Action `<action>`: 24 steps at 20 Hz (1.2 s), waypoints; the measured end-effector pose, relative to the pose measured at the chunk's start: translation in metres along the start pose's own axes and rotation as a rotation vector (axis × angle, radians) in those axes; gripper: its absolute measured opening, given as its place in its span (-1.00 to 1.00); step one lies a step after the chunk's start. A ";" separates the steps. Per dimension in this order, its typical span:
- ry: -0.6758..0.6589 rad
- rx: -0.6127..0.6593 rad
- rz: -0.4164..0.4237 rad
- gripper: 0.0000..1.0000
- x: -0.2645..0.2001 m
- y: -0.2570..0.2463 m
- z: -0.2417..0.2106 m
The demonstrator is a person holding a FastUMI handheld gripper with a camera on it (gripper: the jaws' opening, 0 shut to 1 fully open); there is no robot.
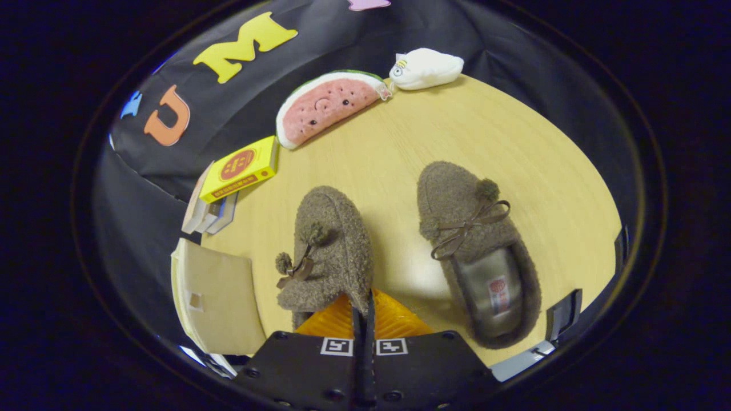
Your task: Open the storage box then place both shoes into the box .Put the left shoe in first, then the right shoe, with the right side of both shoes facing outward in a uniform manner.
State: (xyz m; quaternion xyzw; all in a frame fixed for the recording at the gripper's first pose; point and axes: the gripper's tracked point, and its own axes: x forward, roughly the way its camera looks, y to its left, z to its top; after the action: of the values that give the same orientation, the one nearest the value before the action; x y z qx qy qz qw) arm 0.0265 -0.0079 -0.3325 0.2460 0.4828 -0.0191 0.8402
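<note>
Gripper view: gripper (364, 311) clenched on left shoe's (328, 248) edge; right shoe (474, 257) at 3 o'clock on table (400, 142).

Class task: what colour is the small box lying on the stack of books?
Yellow box with a red round emblem, clearest in the gripper view.

A pale wooden table (434, 137) stands before a black cloth wall (320, 63), lit perhaps from overhead

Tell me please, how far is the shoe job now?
The gripper is shut on the edge of one brown slipper, so the first pick is in hand. The other slipper lies untouched on the table. The beige box stands beside them; both placements remain.
</note>
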 end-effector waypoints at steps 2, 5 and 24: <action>-0.026 0.013 0.024 -0.99 -0.024 0.033 -0.002; -0.112 0.001 0.064 -1.00 -0.062 0.095 0.003; -0.126 -0.066 0.150 -1.00 0.011 0.360 -0.134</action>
State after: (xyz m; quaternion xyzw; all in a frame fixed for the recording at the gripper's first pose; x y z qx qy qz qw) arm 0.0217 0.3684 -0.2546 0.2521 0.4097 0.0441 0.8756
